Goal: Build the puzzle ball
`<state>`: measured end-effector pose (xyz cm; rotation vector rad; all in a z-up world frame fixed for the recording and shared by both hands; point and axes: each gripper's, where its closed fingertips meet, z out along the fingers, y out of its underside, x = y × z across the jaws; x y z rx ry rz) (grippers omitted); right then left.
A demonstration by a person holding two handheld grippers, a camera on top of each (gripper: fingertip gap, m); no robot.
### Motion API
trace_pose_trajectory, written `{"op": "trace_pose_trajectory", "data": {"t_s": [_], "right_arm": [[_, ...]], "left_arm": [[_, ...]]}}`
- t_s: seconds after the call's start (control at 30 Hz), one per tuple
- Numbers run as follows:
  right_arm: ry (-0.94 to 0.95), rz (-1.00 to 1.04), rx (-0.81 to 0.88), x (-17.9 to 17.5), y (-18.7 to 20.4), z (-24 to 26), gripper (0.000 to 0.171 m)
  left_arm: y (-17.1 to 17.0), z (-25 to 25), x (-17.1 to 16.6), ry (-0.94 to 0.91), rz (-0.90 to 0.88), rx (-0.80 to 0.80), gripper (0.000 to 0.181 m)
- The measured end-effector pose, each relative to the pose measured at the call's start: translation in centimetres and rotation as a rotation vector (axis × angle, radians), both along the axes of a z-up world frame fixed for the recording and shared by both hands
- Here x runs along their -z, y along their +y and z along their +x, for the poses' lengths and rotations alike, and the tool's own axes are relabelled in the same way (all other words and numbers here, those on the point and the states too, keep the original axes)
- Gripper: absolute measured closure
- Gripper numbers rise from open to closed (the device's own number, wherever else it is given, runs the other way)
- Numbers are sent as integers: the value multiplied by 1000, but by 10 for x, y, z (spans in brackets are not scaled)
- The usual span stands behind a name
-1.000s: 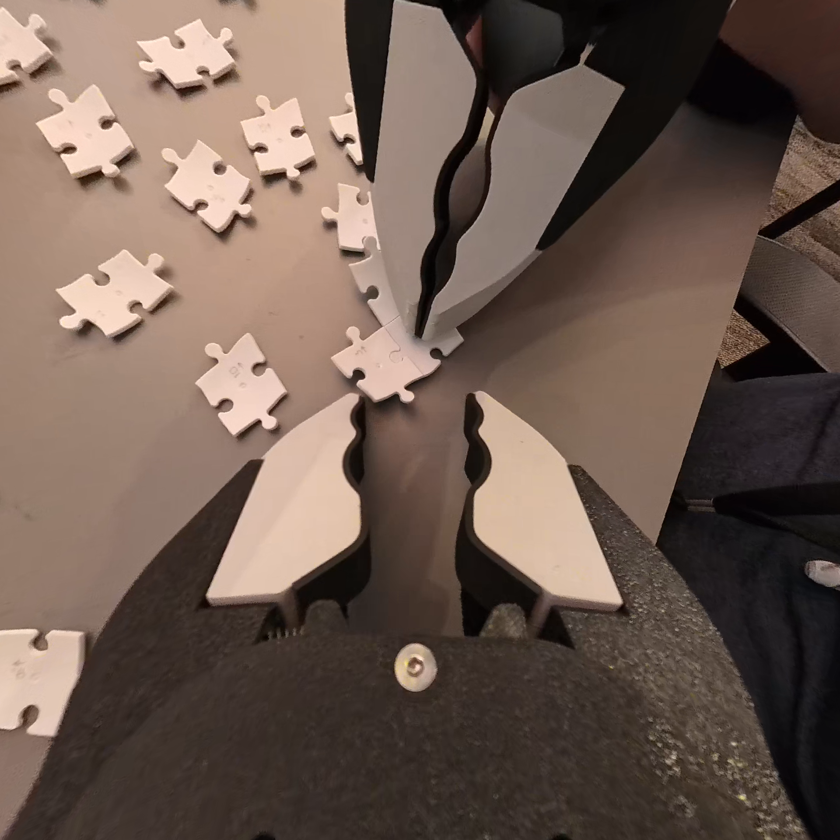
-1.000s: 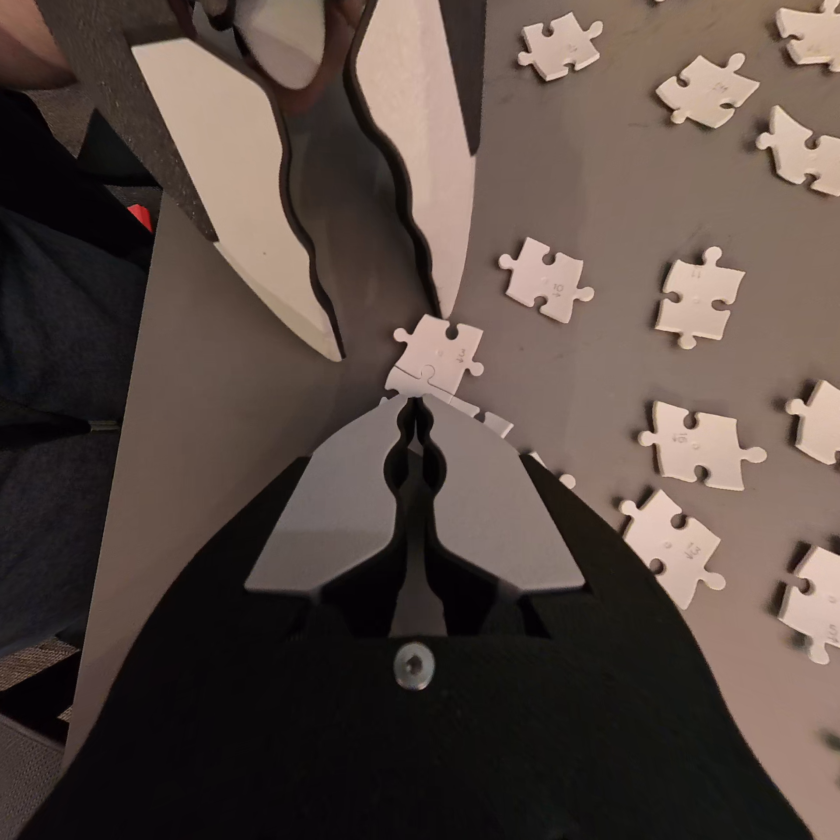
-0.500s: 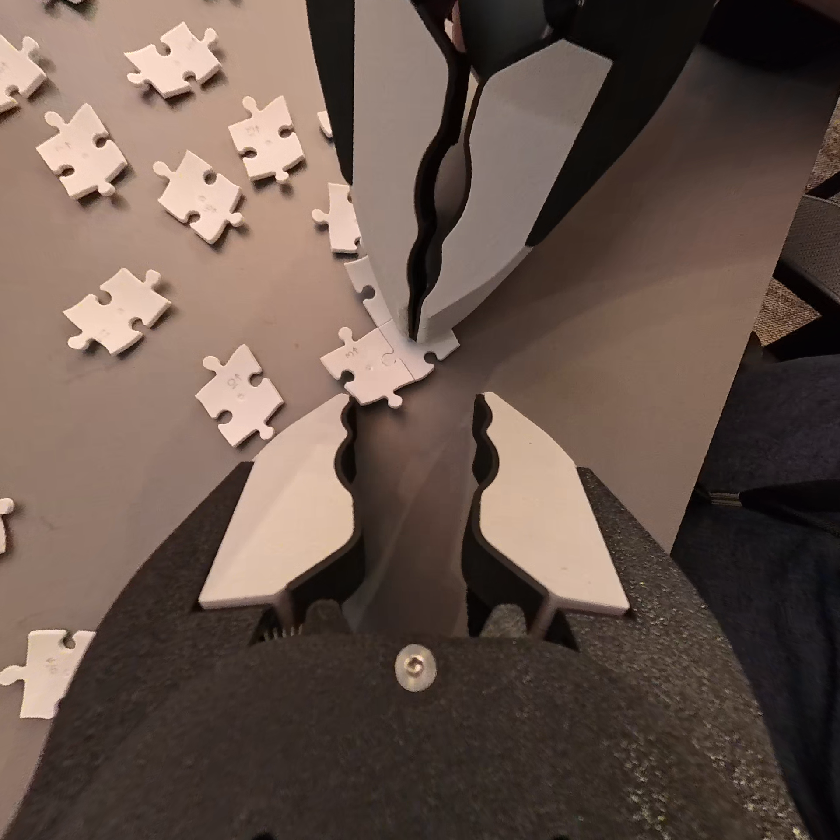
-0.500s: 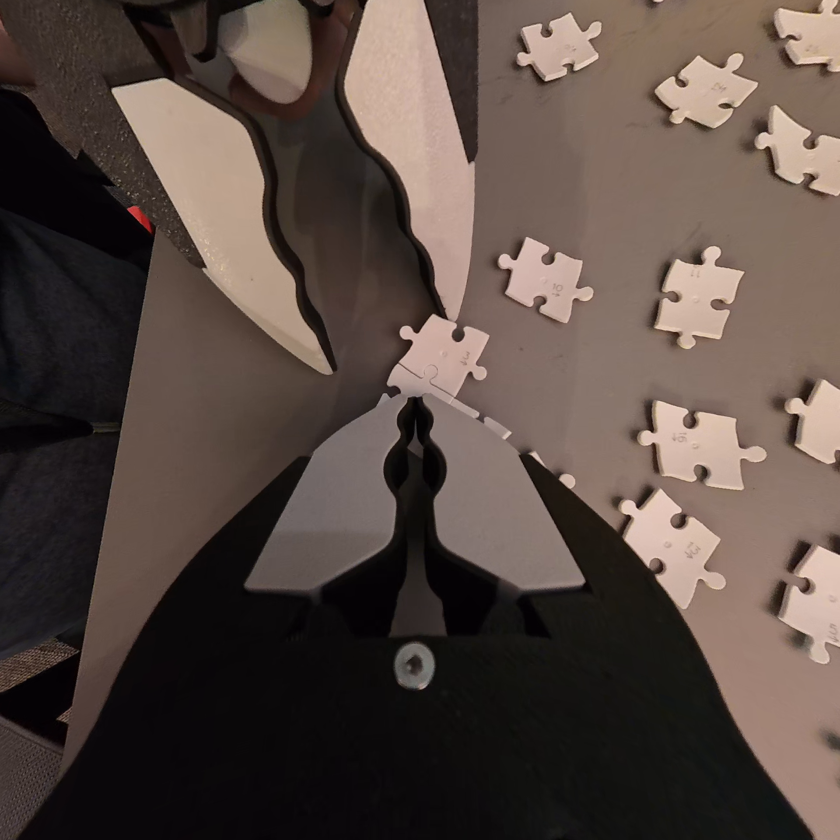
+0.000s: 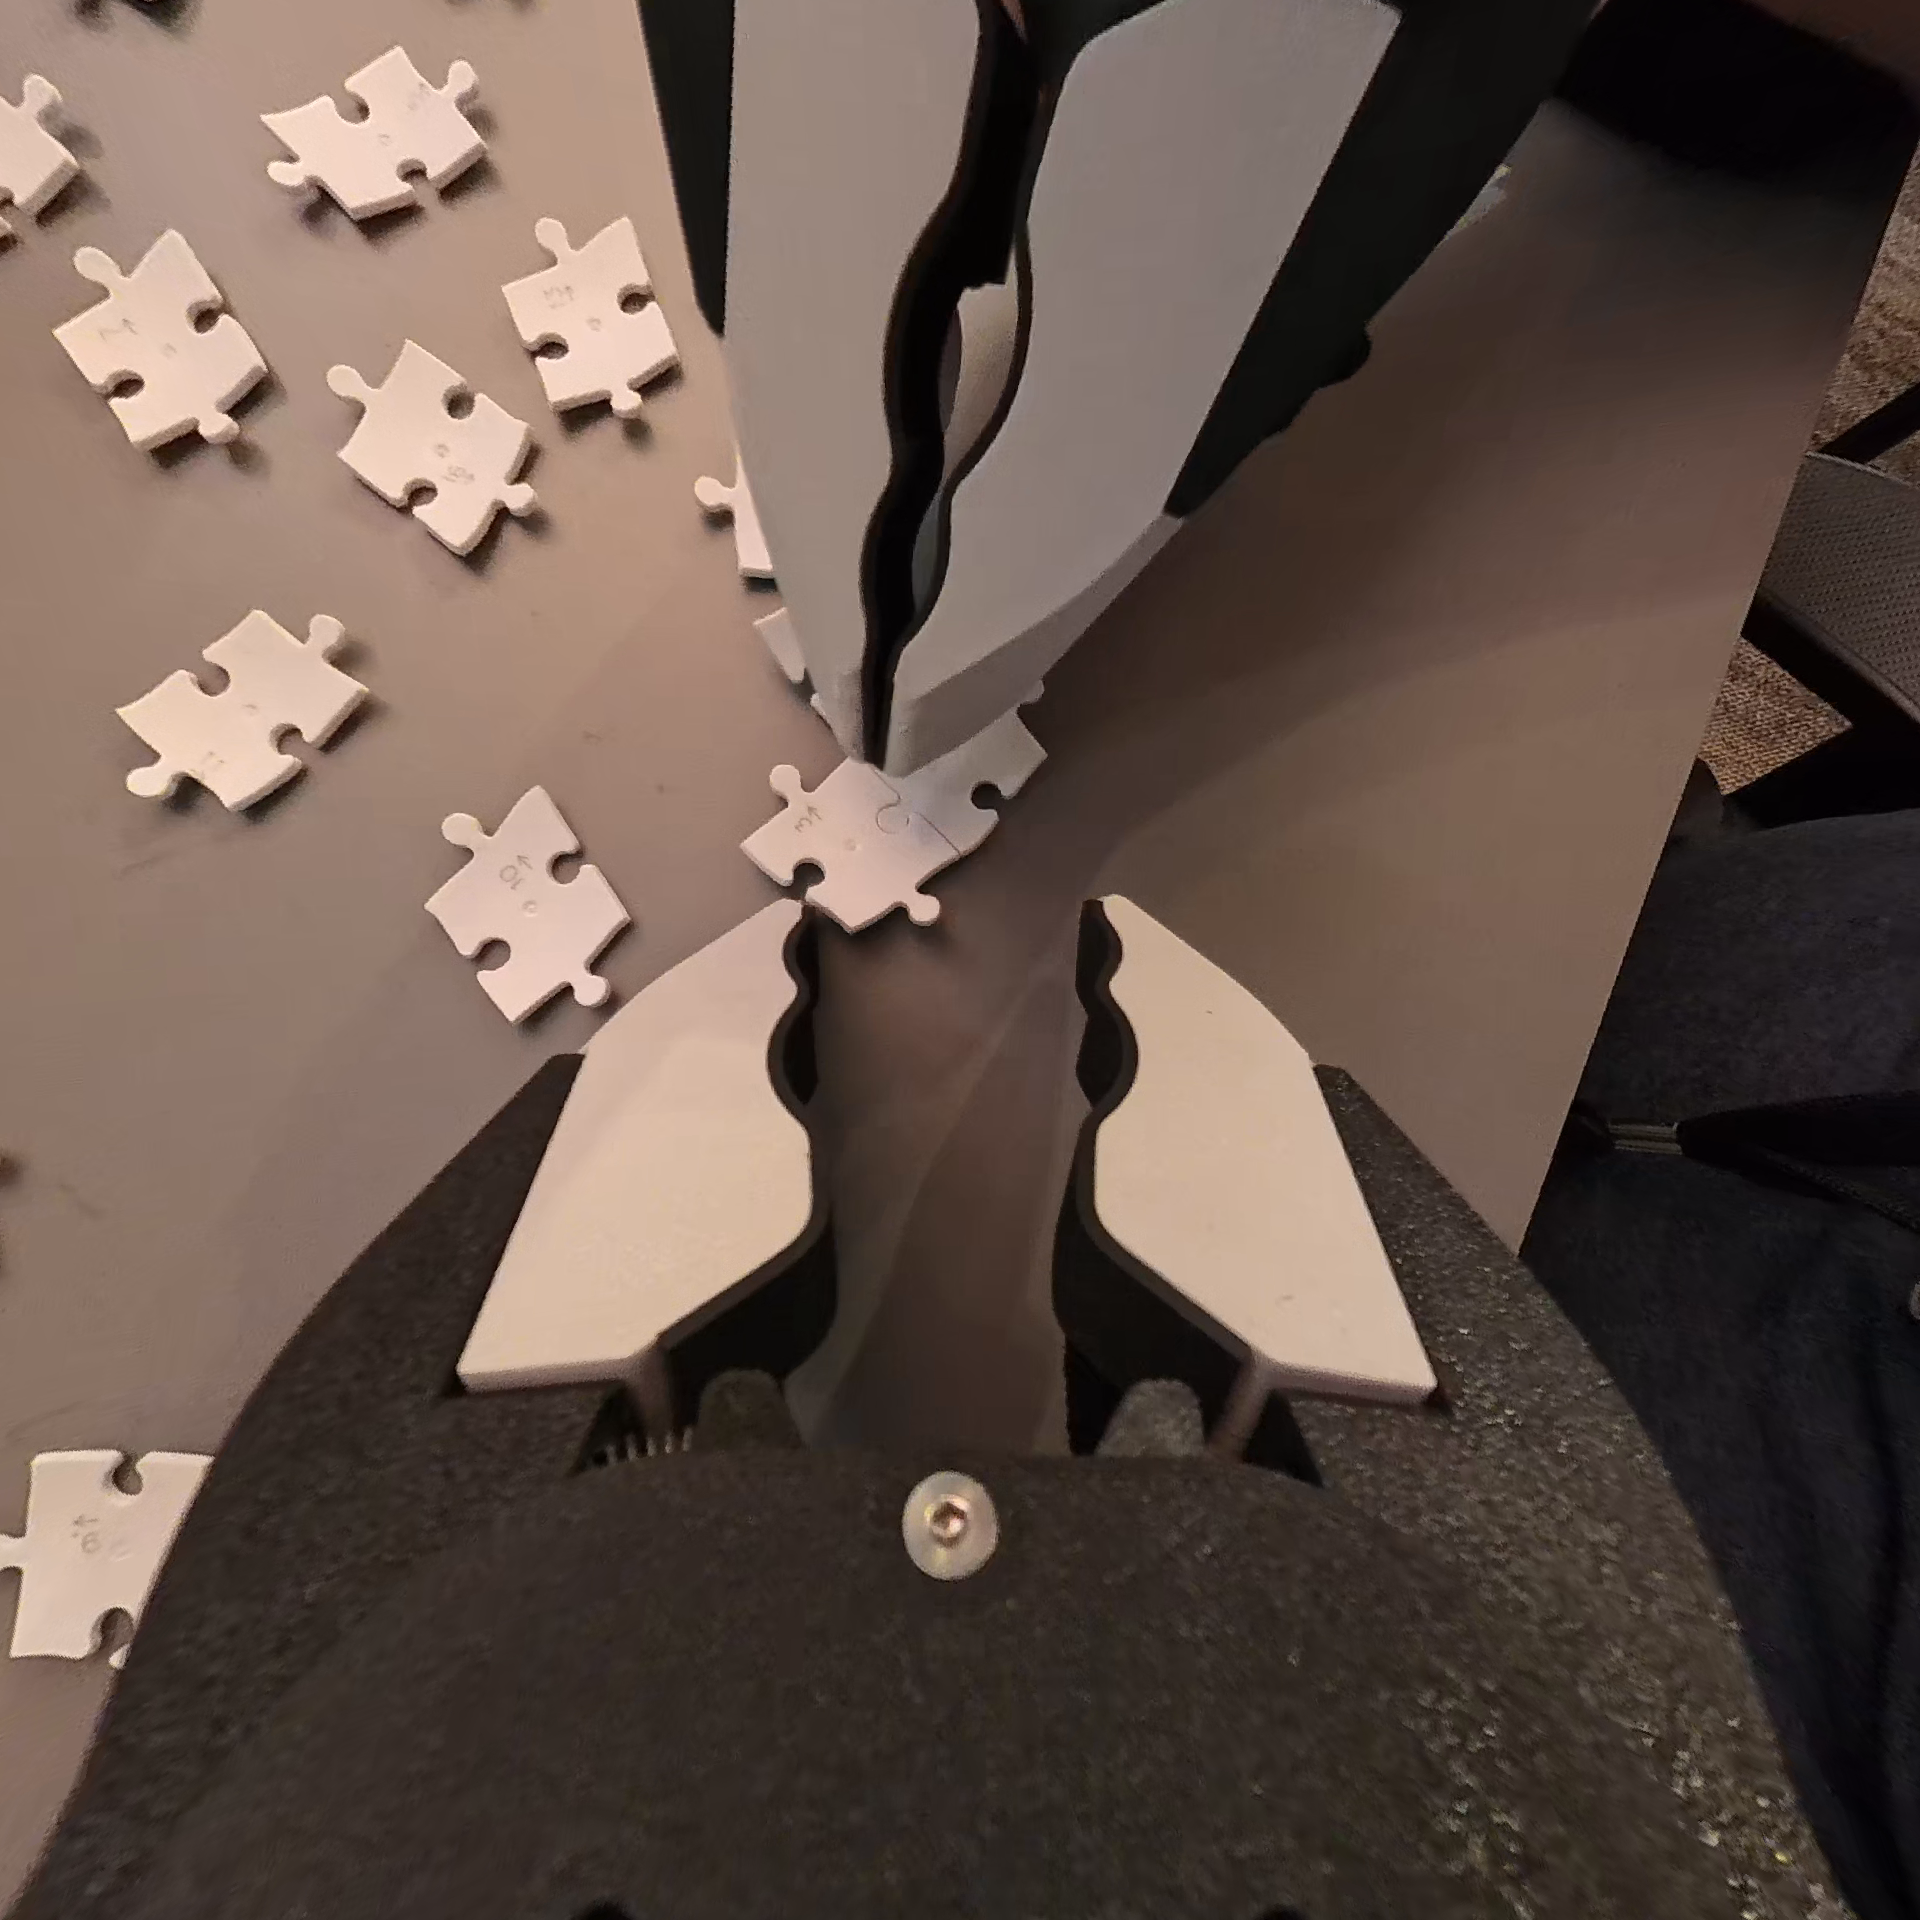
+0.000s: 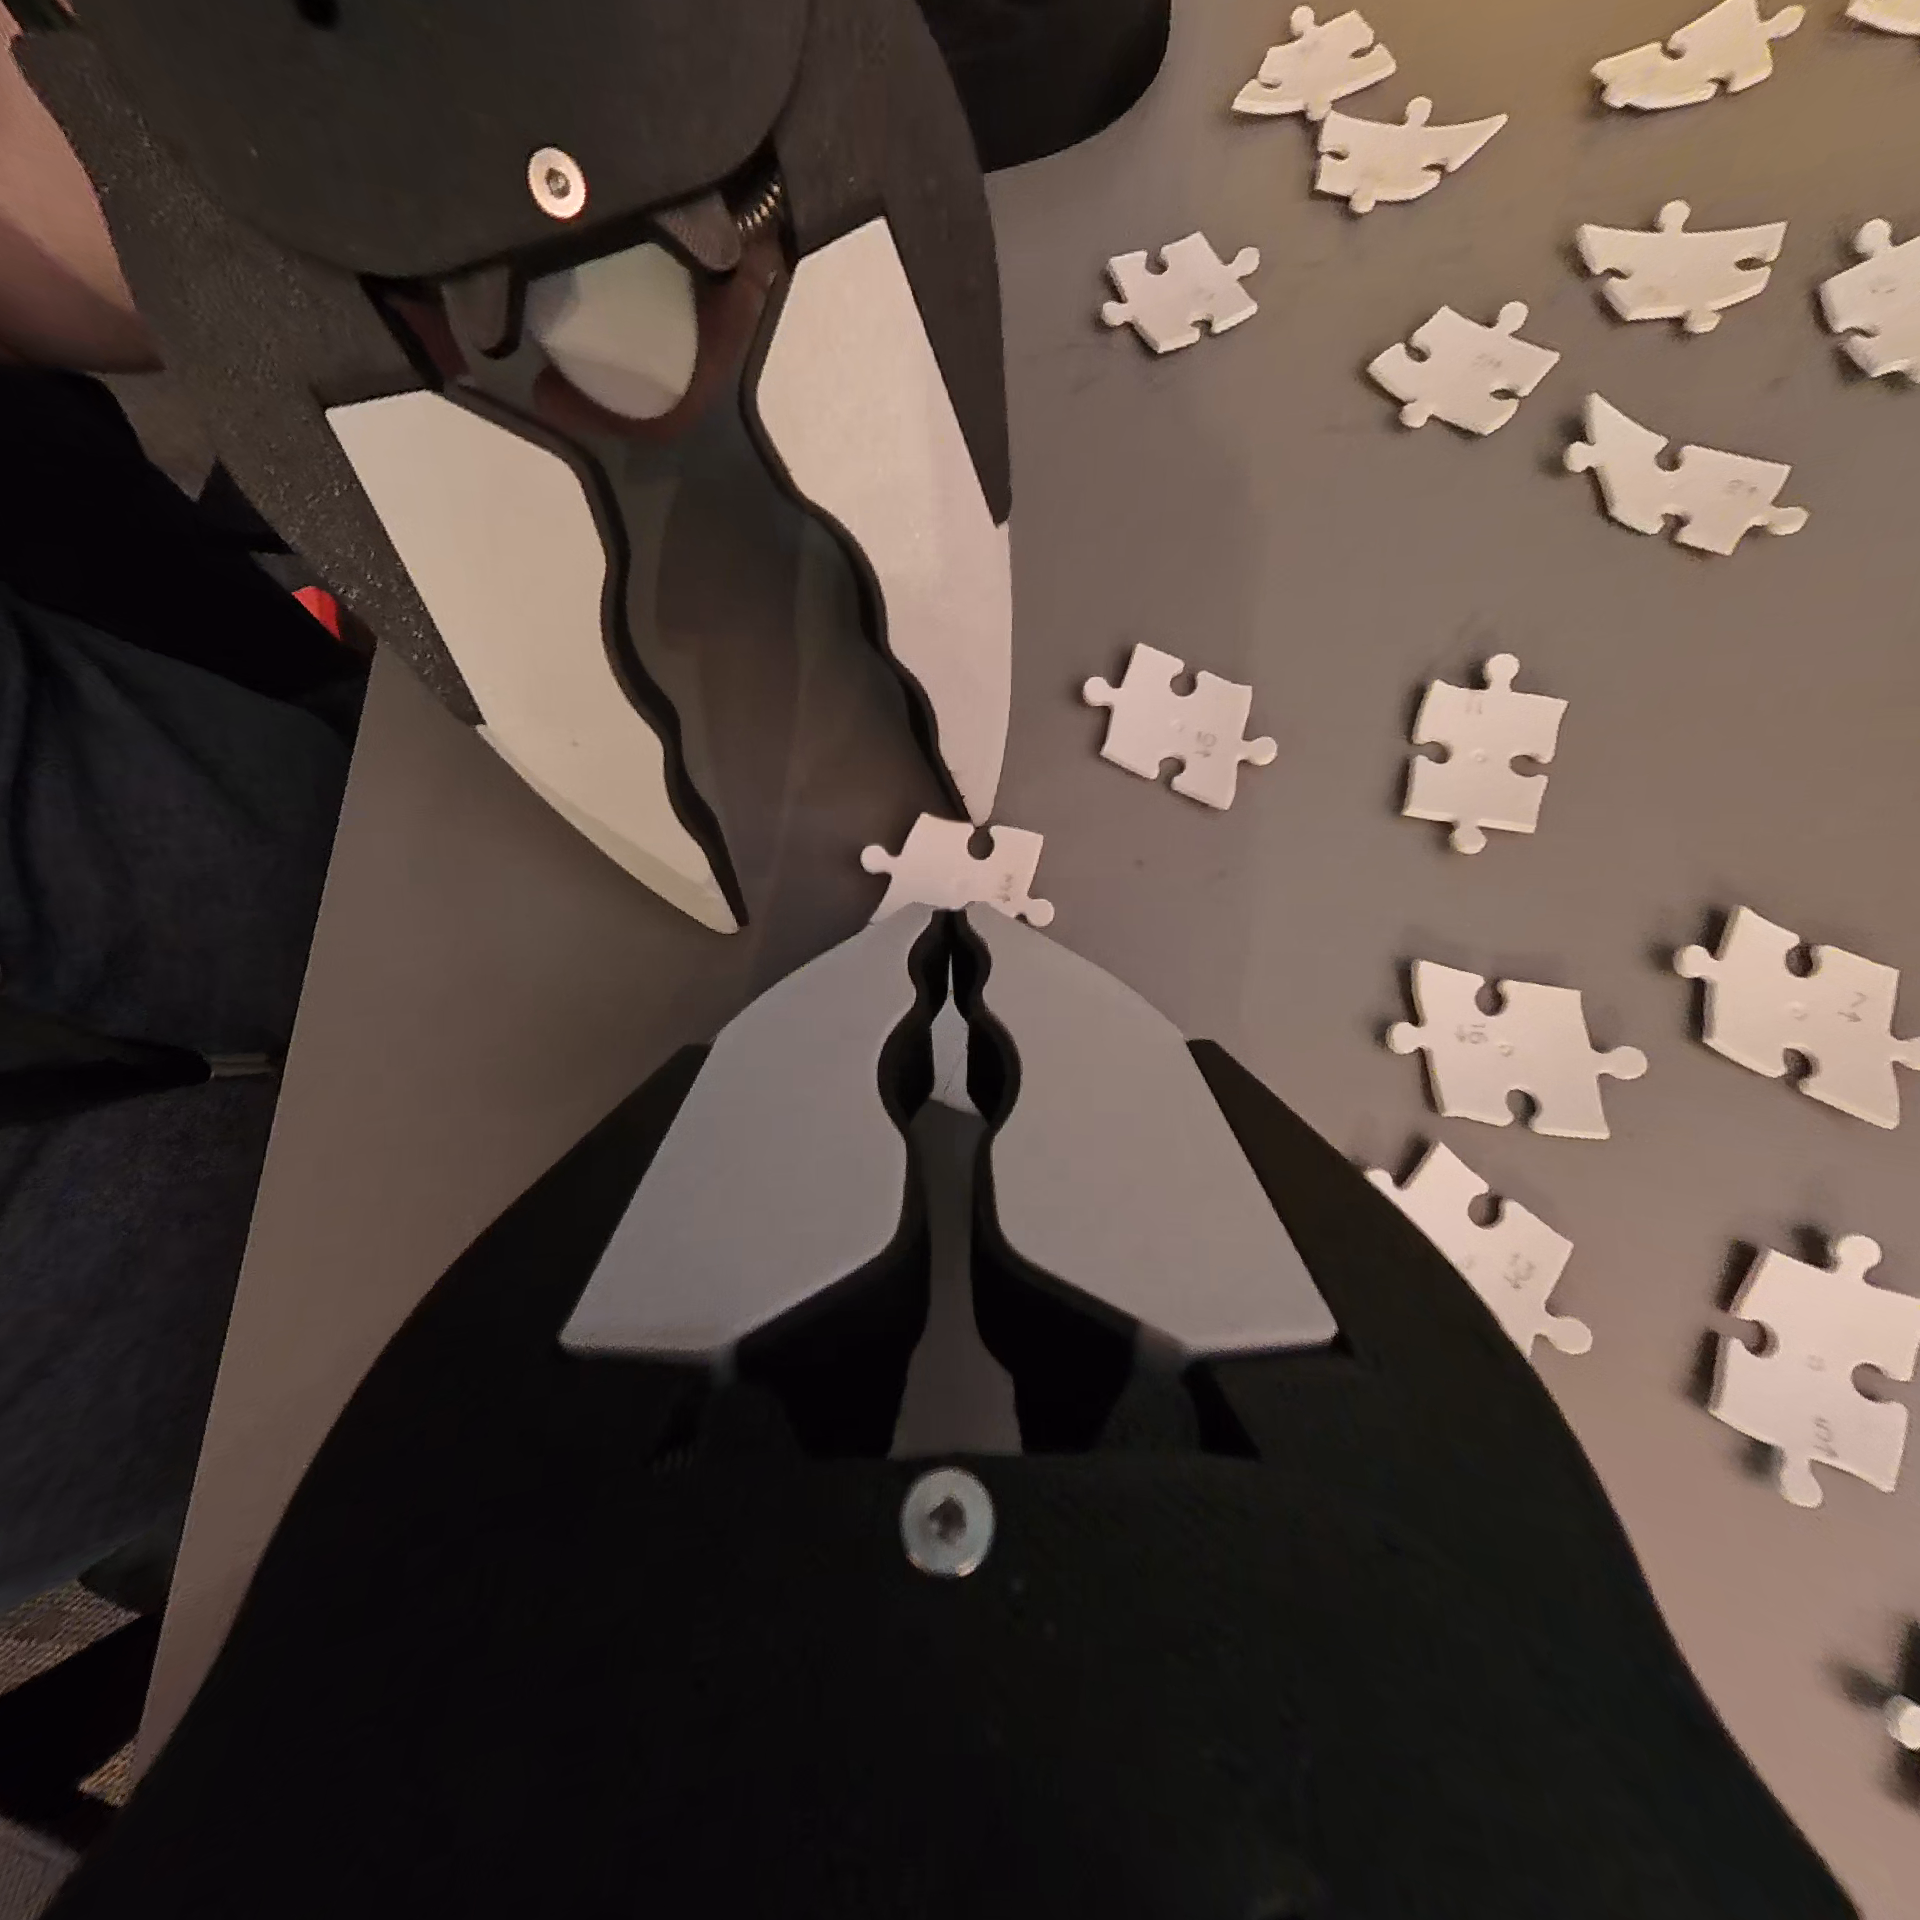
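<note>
Joined puzzle pieces sat near the grey table's edge, right gripper pinched on them, left gripper spread apart just beside, loose pieces scattered around.

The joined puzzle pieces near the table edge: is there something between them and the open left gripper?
Nothing visible stands between them. The left gripper is open and the joined puzzle pieces lie just ahead of its fingertips on bare table. The right gripper is shut on their far side, not in the way.
</note>
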<state>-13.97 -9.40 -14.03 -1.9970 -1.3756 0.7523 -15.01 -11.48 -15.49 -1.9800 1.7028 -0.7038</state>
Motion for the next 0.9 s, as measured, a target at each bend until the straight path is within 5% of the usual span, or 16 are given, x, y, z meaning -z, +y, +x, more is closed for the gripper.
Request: {"op": "trace_pose_trajectory", "data": {"t_s": [0.47,0.9], "right_arm": [[-159,22,-5,16,-1,2,169],[-76,0,-43,7,-10,-5,170]], "left_arm": [[-1,0,0,-9,-1,4,133],[-2,0,0,-7,-7,2,133]]}}
